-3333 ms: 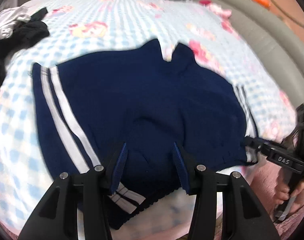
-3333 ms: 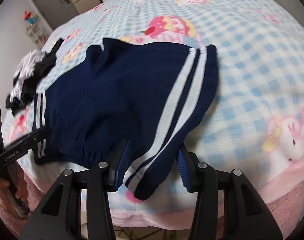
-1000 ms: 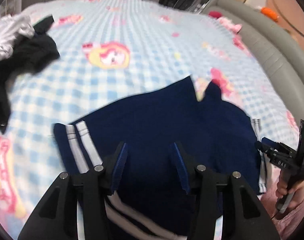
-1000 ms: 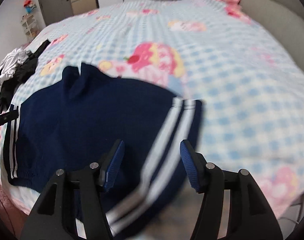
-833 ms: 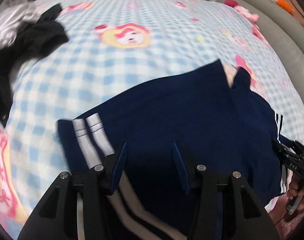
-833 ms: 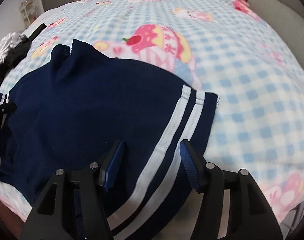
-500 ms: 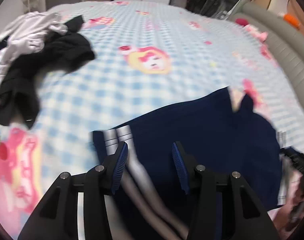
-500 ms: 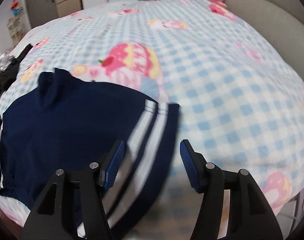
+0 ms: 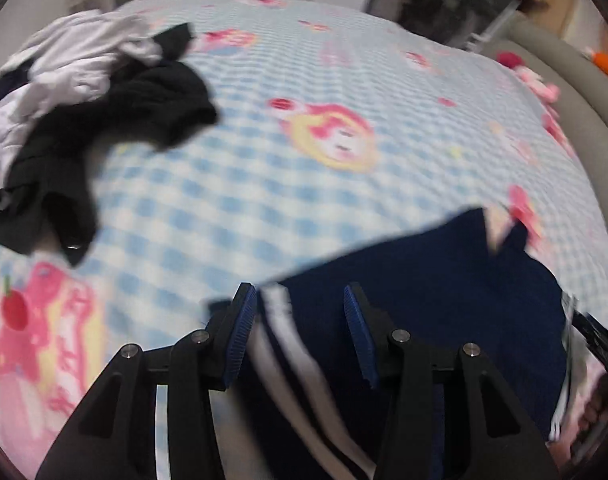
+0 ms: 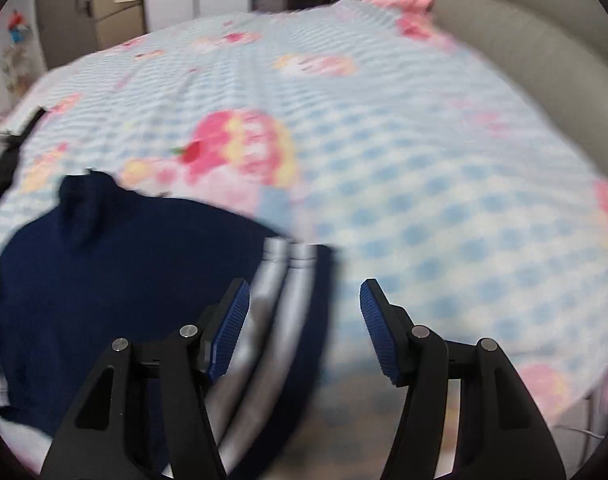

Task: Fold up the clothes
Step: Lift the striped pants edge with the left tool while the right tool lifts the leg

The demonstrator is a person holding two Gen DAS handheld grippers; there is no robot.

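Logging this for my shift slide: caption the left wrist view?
Left gripper open over navy shorts on checked bedsheet; clothes pile beyond.

Bed w/ blue-white checked blanket, pink cartoon prints. Navy shorts w/ white side stripes lie flat at near edge, leg ends pointing far. Far left: heap of black & white clothes, well apart from shorts. Grey padded bed frame along right.
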